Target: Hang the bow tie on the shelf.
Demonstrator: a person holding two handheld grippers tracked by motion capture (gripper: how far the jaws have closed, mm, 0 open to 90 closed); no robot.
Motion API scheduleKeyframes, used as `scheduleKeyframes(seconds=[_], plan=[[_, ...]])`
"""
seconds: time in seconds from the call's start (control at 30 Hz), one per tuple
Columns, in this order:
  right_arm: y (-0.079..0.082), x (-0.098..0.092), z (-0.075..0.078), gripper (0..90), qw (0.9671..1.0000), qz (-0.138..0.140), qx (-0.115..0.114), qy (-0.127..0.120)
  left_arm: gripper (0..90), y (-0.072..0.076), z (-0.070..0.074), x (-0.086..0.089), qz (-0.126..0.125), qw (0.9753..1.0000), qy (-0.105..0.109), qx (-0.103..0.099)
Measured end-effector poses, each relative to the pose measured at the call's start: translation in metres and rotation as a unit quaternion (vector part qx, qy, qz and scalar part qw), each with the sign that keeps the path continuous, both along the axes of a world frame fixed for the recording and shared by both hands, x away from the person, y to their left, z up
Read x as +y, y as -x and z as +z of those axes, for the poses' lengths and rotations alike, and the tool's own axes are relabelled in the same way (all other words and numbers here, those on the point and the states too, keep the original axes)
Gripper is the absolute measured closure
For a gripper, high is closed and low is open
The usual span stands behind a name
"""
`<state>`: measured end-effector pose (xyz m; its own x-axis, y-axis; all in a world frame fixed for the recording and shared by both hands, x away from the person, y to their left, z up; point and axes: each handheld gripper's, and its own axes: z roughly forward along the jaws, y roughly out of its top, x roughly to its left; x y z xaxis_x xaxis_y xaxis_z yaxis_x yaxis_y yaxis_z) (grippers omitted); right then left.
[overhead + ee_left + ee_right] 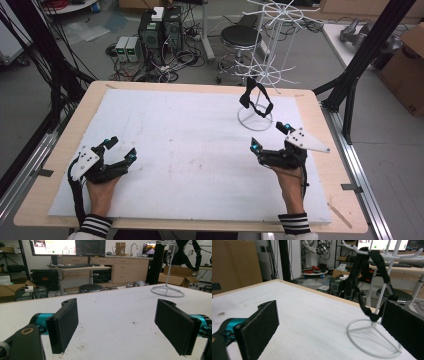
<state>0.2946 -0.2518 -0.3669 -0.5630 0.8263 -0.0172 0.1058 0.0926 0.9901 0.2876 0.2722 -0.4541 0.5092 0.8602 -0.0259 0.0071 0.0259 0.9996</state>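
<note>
Left tool apart | right tool apart | black strap, possibly headband, hangs on white rack

White mat on pale wood table; white wire rack, black strap; striped cuffs.

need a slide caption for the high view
Two hand-held grippers, left gripper and right gripper, open over a white mat near a wire rack.

Both grippers' fingers wide apart
</note>
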Motion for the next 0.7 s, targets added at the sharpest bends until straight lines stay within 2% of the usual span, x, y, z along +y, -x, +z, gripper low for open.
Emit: scheduleKeyframes(seconds=[0.23,0.3,0.5,0.7], plan=[[0.018,-0.003,-0.031,0.4,0.9995,-0.020,0.010,0.021,19.2,0.000,0.000,0.000,0.001,1.0000,-0.001,0.000],[0.022,-0.004,-0.043,0.4,0.9990,-0.032,0.022,0.022,19.2,0.000,0.000,0.000,0.001,1.0000,-0.002,0.000],[0.031,-0.010,-0.070,0.4,0.9971,-0.070,0.011,0.027,19.1,0.000,0.000,0.000,0.001,1.0000,0.000,0.000],[0.031,-0.013,-0.083,0.5,0.9961,-0.083,0.006,0.029,19.0,0.000,0.000,0.000,0.001,1.0000,0.000,0.001]])
